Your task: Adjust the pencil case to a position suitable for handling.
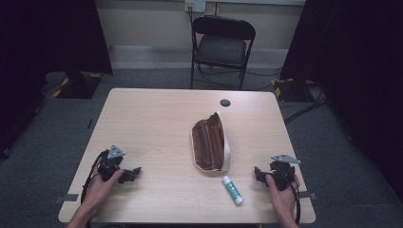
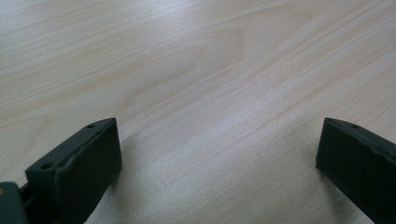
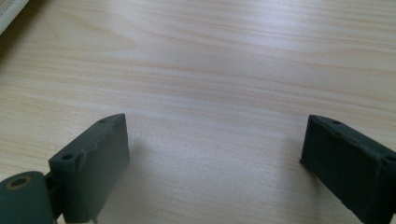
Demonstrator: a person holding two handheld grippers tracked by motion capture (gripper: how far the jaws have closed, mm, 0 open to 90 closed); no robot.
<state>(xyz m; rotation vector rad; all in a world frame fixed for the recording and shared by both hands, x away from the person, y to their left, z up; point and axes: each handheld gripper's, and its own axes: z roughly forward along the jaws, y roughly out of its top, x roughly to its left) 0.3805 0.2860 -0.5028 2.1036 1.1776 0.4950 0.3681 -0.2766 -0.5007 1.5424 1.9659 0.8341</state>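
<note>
Step in hand: I judged this the very start; nothing was held or touched, and both my tools rested low over the table (image 1: 157,118) near its front edge.
Left tool (image 1: 127,175): it sat by the front-left corner, jaws spread wide apart with bare wood between them in the left gripper view.
Right tool (image 1: 259,175): it sat by the front-right corner, jaws likewise spread and empty, pointed inward along the front edge.
Glue stick (image 1: 233,190): it lay flat close to the front edge, green label and white cap, just left of my right tool and apart from it.
Pencil case (image 1: 210,141): the brown pouch with a pale rim lay open at mid-table, slightly right of centre, its near end close to the glue stick.
Next move: I reckoned the right tool had to slide left, line its jaws across the stick and close.
In the way: nothing lay between them; the stick could roll.
Other things: a round dark cap (image 1: 225,102) near the far edge; a folding chair (image 1: 222,45) beyond.
</note>
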